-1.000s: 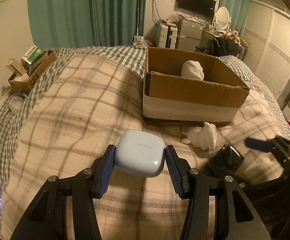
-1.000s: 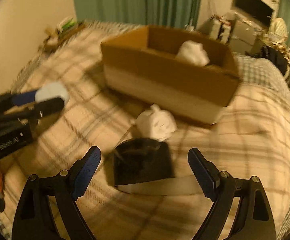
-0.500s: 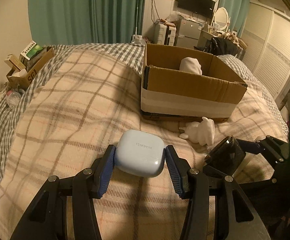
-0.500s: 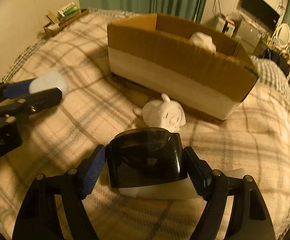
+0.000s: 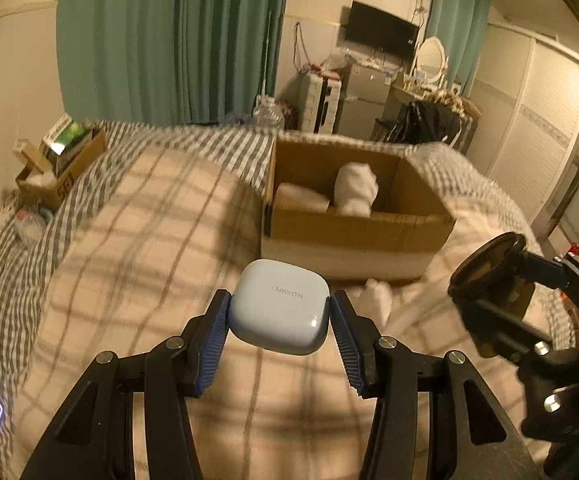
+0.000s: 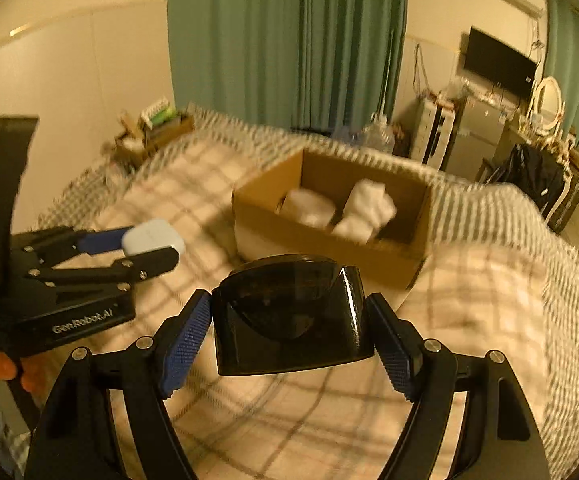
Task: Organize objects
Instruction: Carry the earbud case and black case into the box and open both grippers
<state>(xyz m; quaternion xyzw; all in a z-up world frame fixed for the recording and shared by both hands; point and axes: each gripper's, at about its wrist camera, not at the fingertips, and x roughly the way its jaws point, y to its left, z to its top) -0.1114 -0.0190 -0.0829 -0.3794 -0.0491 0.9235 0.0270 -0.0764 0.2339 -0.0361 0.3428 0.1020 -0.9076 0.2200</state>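
Lifting off the bed (image 5: 137,240), the left gripper (image 5: 279,320) clamps the earbud case (image 5: 279,306); the right gripper (image 6: 291,330), its jaws just closed, now carries the dark container (image 6: 291,316) clear, both ready for the cardboard box (image 6: 329,248).

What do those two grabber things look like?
Both are black and built of flat bars joined with silver round-headed screws. Each has two long jaws lined with ridged blue pads. The left gripper carries white lettering, "GenRobot.AI", on its side, seen from the right wrist view. The right gripper looks the same. No cables show.
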